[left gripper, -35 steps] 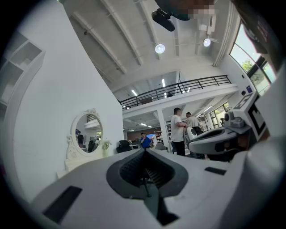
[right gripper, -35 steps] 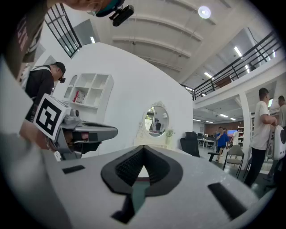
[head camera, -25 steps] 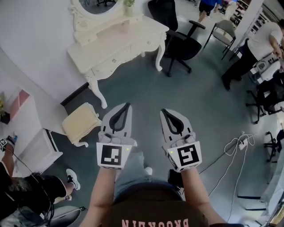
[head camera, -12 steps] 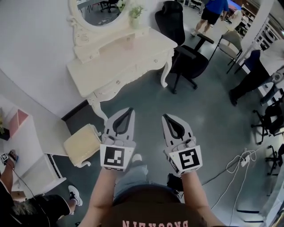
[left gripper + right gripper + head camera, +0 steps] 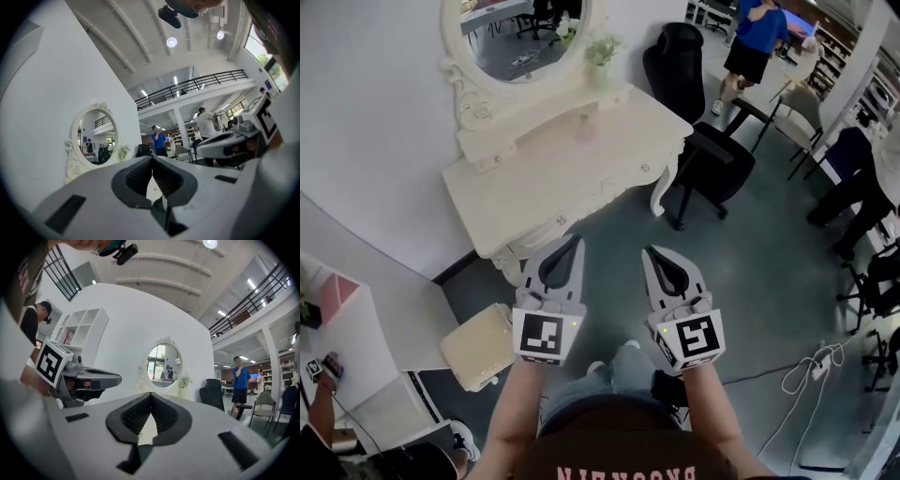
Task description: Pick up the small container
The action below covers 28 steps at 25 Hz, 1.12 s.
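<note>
Both tools were held out in front, level, well short of the cream tabletop [image 5: 546,192].

- Left hand-held gripper [image 5: 574,240]: jaws pressed together, nothing between them (confirmed in its own view [image 5: 151,158]).
- Right hand-held gripper [image 5: 649,251]: likewise closed tip to tip and empty [image 5: 151,393].
- The small container could not be identified with certainty. A small pale thing [image 5: 584,127] was noted on the raised back shelf under the mirror [image 5: 520,33], near the potted plant [image 5: 602,58]. It was judged the likeliest candidate, though too small to confirm.

Risks judged from here:
- If the reach were made with the jaws closed, the container would be pushed or toppled, not grasped. The jaws would have to be parted first.
- The wrong item could be taken, since the target was poorly resolved.
- The potted plant could be knocked over by a wide reach along the shelf.
- The padded stool [image 5: 480,345] stood low, just in front of the tabletop. It could be struck by a leg (attention was up on the shelf).
</note>
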Each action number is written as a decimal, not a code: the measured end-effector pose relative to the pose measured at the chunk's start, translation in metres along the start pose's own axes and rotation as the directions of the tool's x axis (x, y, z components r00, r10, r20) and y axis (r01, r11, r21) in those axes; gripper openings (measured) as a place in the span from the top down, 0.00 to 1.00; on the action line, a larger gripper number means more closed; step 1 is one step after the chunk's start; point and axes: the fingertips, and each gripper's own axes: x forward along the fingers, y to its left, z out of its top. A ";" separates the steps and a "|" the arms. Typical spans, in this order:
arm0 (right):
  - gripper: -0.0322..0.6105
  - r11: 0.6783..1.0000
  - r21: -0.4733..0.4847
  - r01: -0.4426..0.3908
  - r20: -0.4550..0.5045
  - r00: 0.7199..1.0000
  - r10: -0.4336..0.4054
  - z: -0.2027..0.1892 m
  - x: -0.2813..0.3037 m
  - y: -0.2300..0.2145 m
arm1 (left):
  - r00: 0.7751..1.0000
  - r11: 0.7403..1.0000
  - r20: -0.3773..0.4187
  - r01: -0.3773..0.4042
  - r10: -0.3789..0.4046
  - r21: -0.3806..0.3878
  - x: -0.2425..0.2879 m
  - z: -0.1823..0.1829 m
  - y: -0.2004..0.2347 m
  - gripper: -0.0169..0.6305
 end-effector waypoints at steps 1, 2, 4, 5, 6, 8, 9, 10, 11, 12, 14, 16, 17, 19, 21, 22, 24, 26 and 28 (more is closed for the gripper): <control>0.95 1.000 -0.002 -0.003 -0.005 1.000 0.003 -0.002 0.010 -0.004 | 1.000 1.000 0.014 -0.009 0.009 0.006 0.007 -0.002 0.008 0.97; 0.95 1.000 -0.001 -0.007 -0.009 1.000 0.007 -0.004 0.021 -0.007 | 0.999 1.000 0.030 -0.021 0.021 0.013 0.014 -0.005 0.017 0.97; 0.95 1.000 0.005 -0.017 -0.009 1.000 0.017 -0.008 0.044 -0.016 | 0.999 0.999 0.033 -0.042 0.041 0.016 0.028 -0.009 0.034 0.97; 0.95 1.000 0.008 -0.023 -0.007 1.000 0.023 -0.010 0.056 -0.021 | 0.998 0.999 0.026 -0.051 0.050 0.015 0.036 -0.012 0.042 0.97; 0.95 1.000 0.010 -0.028 -0.004 1.000 0.028 -0.011 0.068 -0.027 | 0.998 0.998 0.025 -0.062 0.061 0.019 0.044 -0.014 0.050 0.97; 0.95 0.999 0.018 -0.038 0.001 0.999 0.038 -0.014 0.091 -0.041 | 0.997 0.997 0.011 -0.082 0.082 0.016 0.063 -0.017 0.064 0.97; 0.95 0.999 0.023 -0.044 0.002 0.999 0.044 -0.016 0.104 -0.049 | 0.996 0.996 -0.007 -0.089 0.089 0.004 0.073 -0.018 0.071 0.97; 0.95 0.998 0.029 -0.050 0.004 0.999 0.050 -0.018 0.117 -0.057 | 0.995 0.995 -0.023 -0.095 0.095 -0.008 0.085 -0.020 0.077 0.97; 0.95 0.998 0.031 -0.057 0.004 0.998 0.057 -0.020 0.131 -0.065 | 0.994 0.995 -0.032 -0.101 0.101 -0.017 0.098 -0.022 0.084 0.97; 0.95 0.997 0.029 -0.066 0.002 0.998 0.066 -0.022 0.146 -0.073 | 0.994 0.994 -0.037 -0.108 0.107 -0.023 0.113 -0.025 0.092 0.97; 0.95 0.996 0.021 -0.089 -0.003 0.996 0.089 -0.024 0.177 -0.091 | 0.992 0.992 -0.039 -0.120 0.119 -0.037 0.145 -0.032 0.106 0.97; 0.95 0.994 0.020 -0.108 -0.007 0.994 0.109 -0.027 0.207 -0.111 | 0.992 0.991 -0.025 -0.127 0.127 -0.037 0.181 -0.040 0.120 0.97; 0.95 0.993 0.021 -0.116 -0.009 0.993 0.117 -0.028 0.222 -0.122 | 0.991 0.991 -0.022 -0.132 0.131 -0.033 0.199 -0.044 0.127 0.97; 0.95 0.991 0.021 -0.134 -0.010 0.991 0.134 -0.029 0.250 -0.142 | 0.990 0.990 -0.033 -0.141 0.140 -0.031 0.233 -0.050 0.141 0.96; 0.95 0.988 0.013 -0.153 -0.010 0.988 0.153 -0.030 0.276 -0.160 | 0.989 0.989 -0.052 -0.142 0.140 -0.040 0.264 -0.057 0.151 0.91; 0.95 0.987 0.008 -0.162 -0.011 0.987 0.162 -0.031 0.288 -0.169 | 0.989 0.989 -0.063 -0.138 0.135 -0.045 0.278 -0.061 0.155 0.81; 0.95 0.984 0.003 -0.177 -0.017 0.984 0.177 -0.035 0.309 -0.184 | 0.987 0.989 -0.093 -0.135 0.129 -0.057 0.304 -0.073 0.162 0.64; 0.95 0.983 0.007 -0.185 -0.025 0.982 0.185 -0.041 0.328 -0.197 | 0.985 0.988 -0.122 -0.131 0.120 -0.085 0.324 -0.086 0.167 0.59; 0.95 0.982 0.016 -0.190 -0.037 0.981 0.190 -0.048 0.343 -0.207 | 0.987 0.983 -0.129 -0.111 0.092 -0.148 0.342 -0.095 0.169 0.55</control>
